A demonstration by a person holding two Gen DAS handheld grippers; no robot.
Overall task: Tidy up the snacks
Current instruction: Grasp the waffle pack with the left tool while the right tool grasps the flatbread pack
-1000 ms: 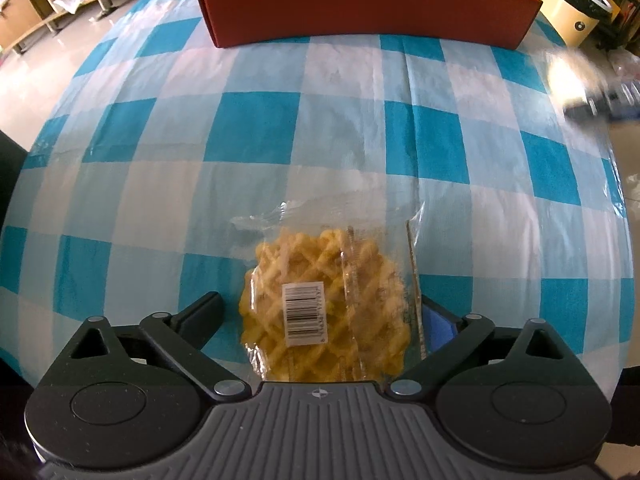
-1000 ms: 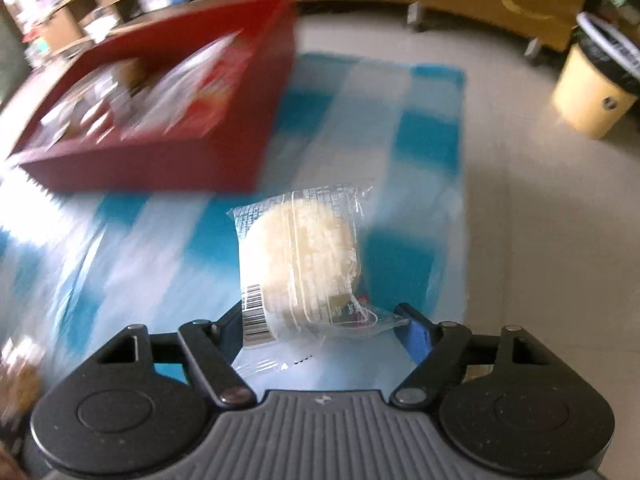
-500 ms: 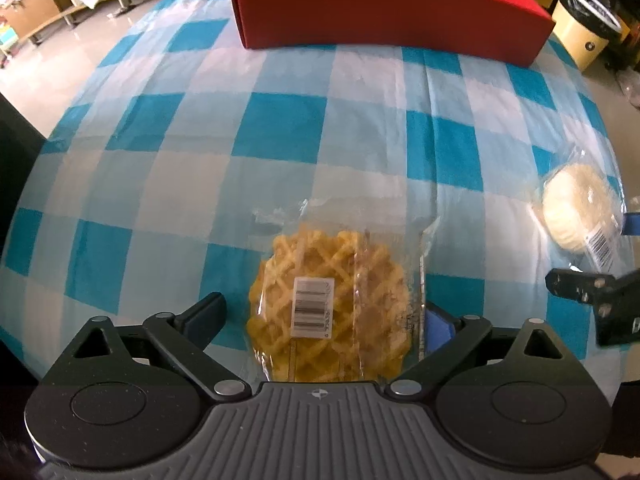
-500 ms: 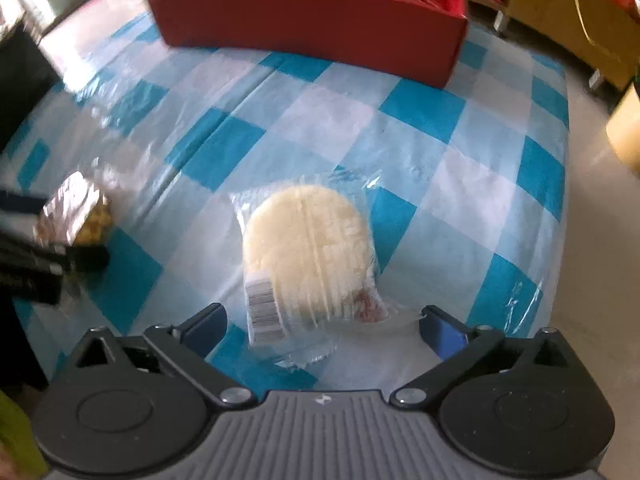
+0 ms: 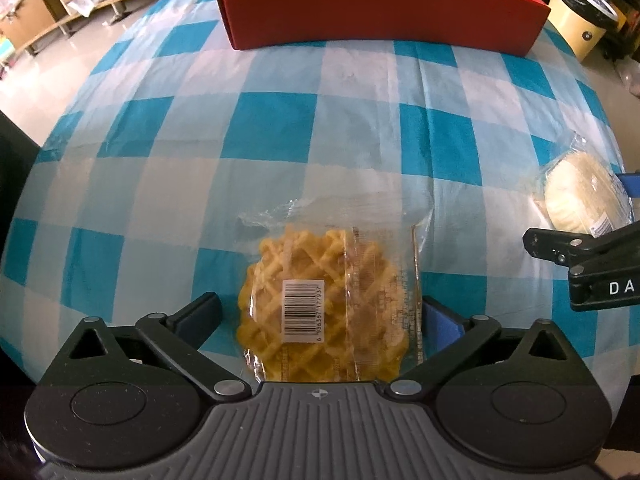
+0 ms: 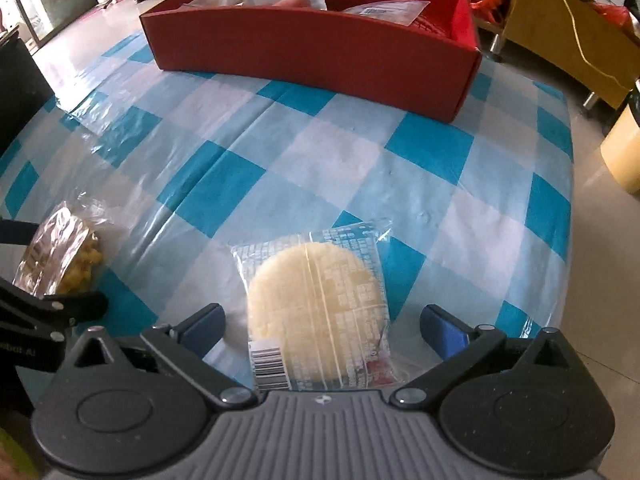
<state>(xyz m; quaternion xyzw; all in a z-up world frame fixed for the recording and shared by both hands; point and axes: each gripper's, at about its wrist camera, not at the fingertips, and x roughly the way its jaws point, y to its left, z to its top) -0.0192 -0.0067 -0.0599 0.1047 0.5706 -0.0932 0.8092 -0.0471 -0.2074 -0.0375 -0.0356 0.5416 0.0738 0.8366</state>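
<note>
The bench (image 5: 280, 128), under its blue-and-white checked cloth, carries the red box (image 5: 380, 12) along its far edge, with wrapped snacks already lying inside. Both remaining packets sit near the bench's near edge, well apart from the box and from each other.

Your left claw (image 5: 320, 312) hangs over the waffle (image 5: 320, 312), its jaws opening to full spread — the packet lies between the fingers, with bare cloth showing on the left side; on the right the wrapper edge runs close to the blue pad, and I cannot tell whether it touches. Your right claw (image 6: 320, 320) stands wide apart around the rice cake (image 6: 316, 312), which lies flat on the cloth, gaps showing on both sides.

This looks like the grasp step for both. To do it well, come straight down so the fingertips reach the cloth beside each snack, then close on the solid disc rather than on the loose film, which will likely slip or crumple. Squeeze gently — both snacks look brittle. The rice cake sits slightly off toward your left finger (image 6: 200, 322), so centre it first. Lift clear before carrying toward the far edge, and mind the box wall on the way in.
</note>
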